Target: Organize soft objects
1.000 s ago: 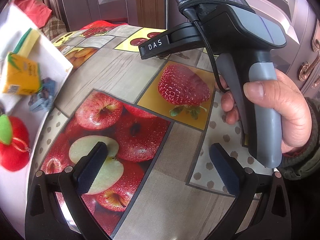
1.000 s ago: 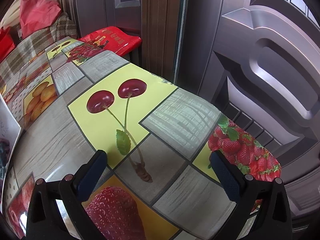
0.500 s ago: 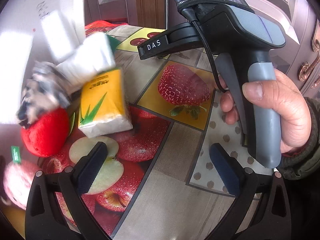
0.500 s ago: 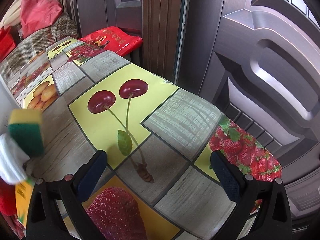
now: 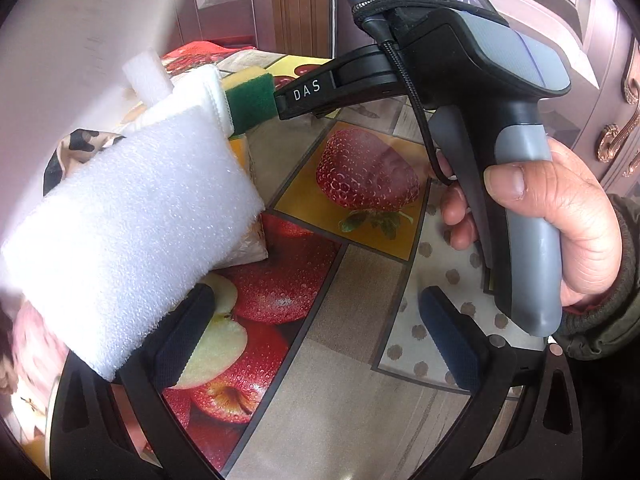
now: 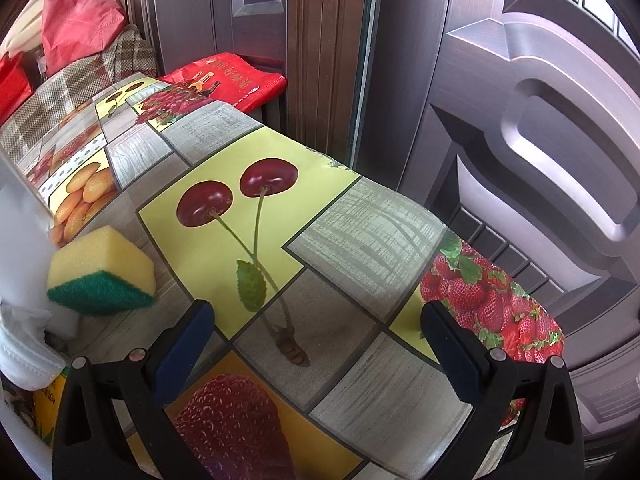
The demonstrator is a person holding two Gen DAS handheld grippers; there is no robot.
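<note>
1. Gripping the grey handle of the right gripper (image 5: 304, 92), a hand (image 5: 560, 216) holds it level above the counter (image 5: 360, 392), thumb along the back, fingers curled near the trigger.
2. Right gripper's jaws stand wide apart with nothing between them — seen in its own view (image 6: 320, 344).
3. Left gripper (image 5: 316, 336) has its jaws spread open too, nothing clamped; they sit low over the apple print.
4. One white foam block (image 5: 132, 240) fills the left of the left view, overlapping the left jaw; whether it touches the jaw I cannot tell.
5. One yellow-and-green sponge (image 6: 100, 272) lies tilted at the counter's left side, just beside the cherry print.
6. One folded white cloth (image 6: 24, 356) and one yellow packet (image 6: 48, 400) lie below the sponge — partly cut off.
</note>
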